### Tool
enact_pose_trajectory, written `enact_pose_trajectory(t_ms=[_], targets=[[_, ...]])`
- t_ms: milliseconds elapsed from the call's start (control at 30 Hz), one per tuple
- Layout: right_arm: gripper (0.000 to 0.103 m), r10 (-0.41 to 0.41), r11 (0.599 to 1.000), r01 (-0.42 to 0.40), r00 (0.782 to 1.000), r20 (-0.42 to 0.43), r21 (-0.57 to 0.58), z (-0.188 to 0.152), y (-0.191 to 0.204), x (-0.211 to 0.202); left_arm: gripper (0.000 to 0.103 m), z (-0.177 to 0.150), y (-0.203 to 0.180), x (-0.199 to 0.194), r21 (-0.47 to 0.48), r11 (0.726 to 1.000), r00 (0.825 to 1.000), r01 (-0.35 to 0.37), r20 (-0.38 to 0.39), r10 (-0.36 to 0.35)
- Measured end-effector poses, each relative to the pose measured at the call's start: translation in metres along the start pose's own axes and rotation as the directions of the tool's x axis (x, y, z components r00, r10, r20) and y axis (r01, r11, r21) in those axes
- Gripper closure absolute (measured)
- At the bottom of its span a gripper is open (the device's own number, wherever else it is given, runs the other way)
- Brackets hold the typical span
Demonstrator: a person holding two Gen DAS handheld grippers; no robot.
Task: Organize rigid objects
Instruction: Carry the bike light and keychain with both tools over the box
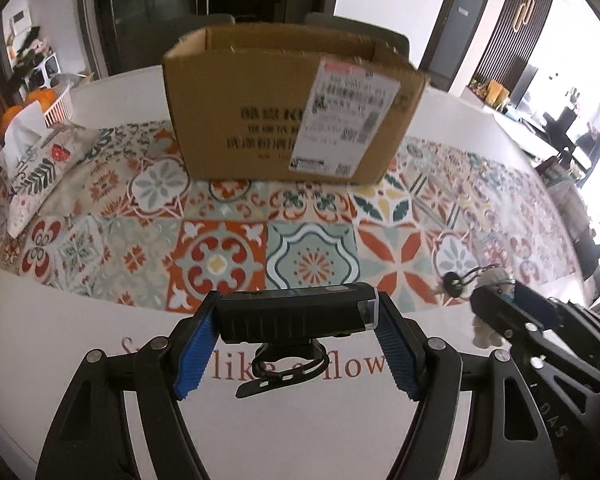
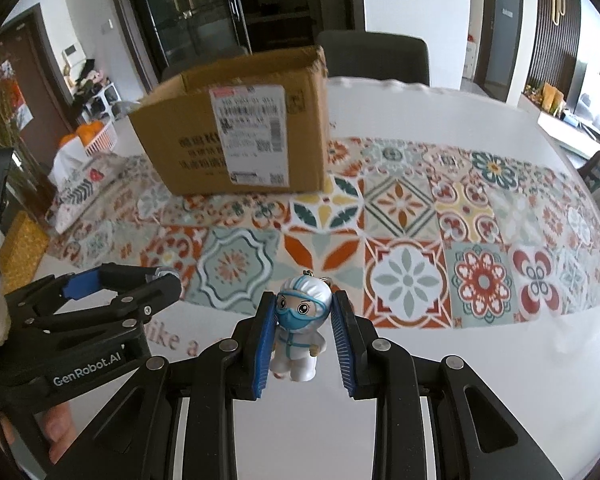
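Note:
My left gripper (image 1: 296, 312) is shut on a black bike light (image 1: 296, 314), held crosswise above the white table; its mount strap hangs below. My right gripper (image 2: 303, 320) is shut on a small white figurine keychain (image 2: 300, 328) wearing blue goggles and mask, held by the head. The figurine (image 1: 490, 320) and right gripper show at the right of the left wrist view; its key ring (image 1: 454, 280) hangs beside it. The left gripper (image 2: 168, 276) shows at the left of the right wrist view. An open cardboard box (image 1: 284, 112) (image 2: 240, 128) stands ahead on the patterned runner.
A colourful tile-pattern runner (image 1: 300, 240) (image 2: 420, 240) crosses the white table. A patterned tissue pouch (image 1: 36, 168) and a white basket of oranges (image 1: 48, 104) sit at the far left. Dark chairs (image 2: 372, 56) stand behind the table.

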State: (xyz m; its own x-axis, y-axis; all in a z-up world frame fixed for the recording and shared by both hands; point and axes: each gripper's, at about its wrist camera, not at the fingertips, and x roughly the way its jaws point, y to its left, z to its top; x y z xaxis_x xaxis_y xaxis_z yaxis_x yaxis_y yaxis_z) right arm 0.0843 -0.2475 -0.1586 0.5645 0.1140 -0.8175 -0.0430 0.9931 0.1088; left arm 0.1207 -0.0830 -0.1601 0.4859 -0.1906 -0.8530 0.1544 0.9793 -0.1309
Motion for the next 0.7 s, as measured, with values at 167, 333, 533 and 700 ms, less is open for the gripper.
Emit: enact_pose_trajectory(t_ms=[167, 333, 533, 700], targets=[[0.074, 0.022, 1.000, -0.022, 0.999, 0.036, -0.001, 0.015, 0.014, -0.007, 0.029, 0.015, 0.014, -0.017, -0.016, 1.000, 0.999, 0.002, 0.045, -0.001], [0.074, 0.041, 0.999, -0.041, 0.996, 0.079, -0.010, 0.031, 0.028, -0.015, 0.029, 0.028, 0.027, -0.031, -0.032, 0.999, 0.996, -0.006, 0.092, 0.009], [0.074, 0.053, 0.999, -0.051, 0.989, 0.137, -0.018, 0.054, 0.039, -0.022, 0.029, 0.047, 0.036, -0.045, -0.027, 1.000, 0.990, -0.007, 0.138, 0.011], [0.074, 0.062, 0.998, -0.058, 0.981, 0.184, -0.027, 0.075, 0.046, -0.027, 0.029, 0.065, 0.040, -0.052, -0.022, 1.000, 0.988, -0.004, 0.153, 0.007]])
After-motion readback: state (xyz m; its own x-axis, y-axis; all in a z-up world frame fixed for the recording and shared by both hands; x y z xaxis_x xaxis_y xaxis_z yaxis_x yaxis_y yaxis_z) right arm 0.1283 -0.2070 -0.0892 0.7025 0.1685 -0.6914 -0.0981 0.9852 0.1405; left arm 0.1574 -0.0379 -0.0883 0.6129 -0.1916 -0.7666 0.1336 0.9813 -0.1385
